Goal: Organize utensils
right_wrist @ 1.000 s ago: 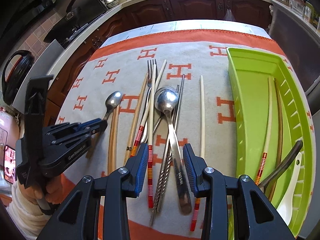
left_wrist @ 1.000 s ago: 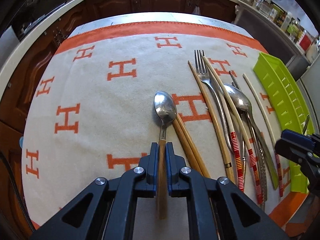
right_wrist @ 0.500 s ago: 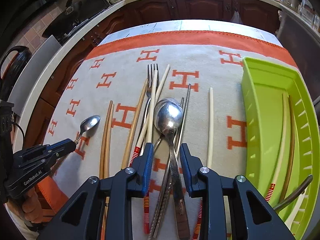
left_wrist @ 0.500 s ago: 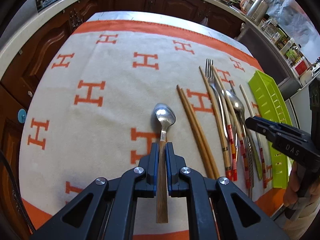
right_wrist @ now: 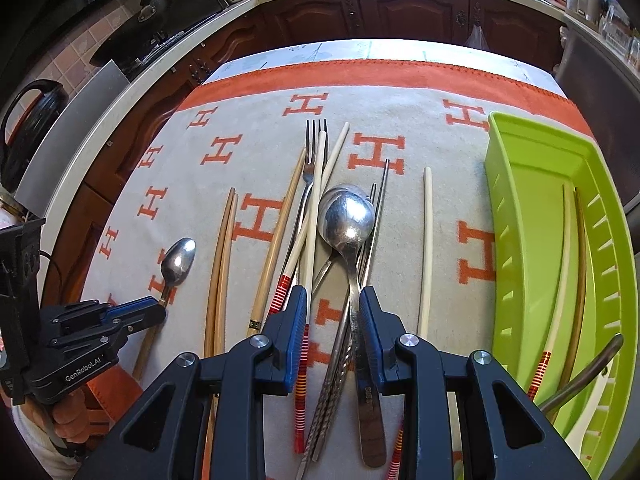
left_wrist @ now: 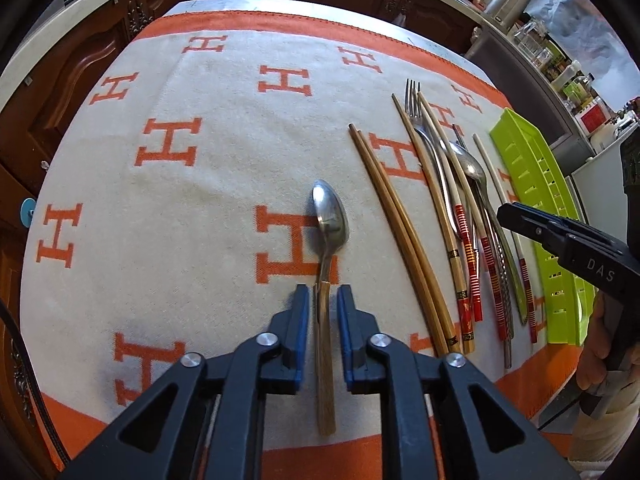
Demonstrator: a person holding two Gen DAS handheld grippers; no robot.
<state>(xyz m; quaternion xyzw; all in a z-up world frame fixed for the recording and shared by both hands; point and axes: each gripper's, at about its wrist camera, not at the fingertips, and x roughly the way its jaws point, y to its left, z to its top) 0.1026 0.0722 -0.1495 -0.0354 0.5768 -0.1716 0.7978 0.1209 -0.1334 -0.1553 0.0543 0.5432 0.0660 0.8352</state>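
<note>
A wood-handled spoon (left_wrist: 329,216) lies on the cream and orange cloth (left_wrist: 160,200), apart from the pile. My left gripper (left_wrist: 322,304) is open, its pads either side of the handle without gripping it. In the right wrist view, my right gripper (right_wrist: 333,312) is open over the pile, straddling the big steel spoon (right_wrist: 347,220), metal chopsticks (right_wrist: 376,216) and a red-banded chopstick (right_wrist: 302,364). A fork (right_wrist: 311,148) and a brown chopstick pair (right_wrist: 222,264) lie to the left. The small spoon (right_wrist: 178,260) and left gripper (right_wrist: 152,312) show at lower left.
A green slotted tray (right_wrist: 516,240) stands at the right, holding chopsticks, a white spoon and a dark handle. A lone white chopstick (right_wrist: 427,240) lies beside it. Wooden cabinets and worktop surround the table. The tray also shows in the left wrist view (left_wrist: 532,184).
My left gripper set the wood-handled spoon on the cloth left of the brown chopsticks and opened. My right gripper moved lower over the pile, around the big spoon's handle.
</note>
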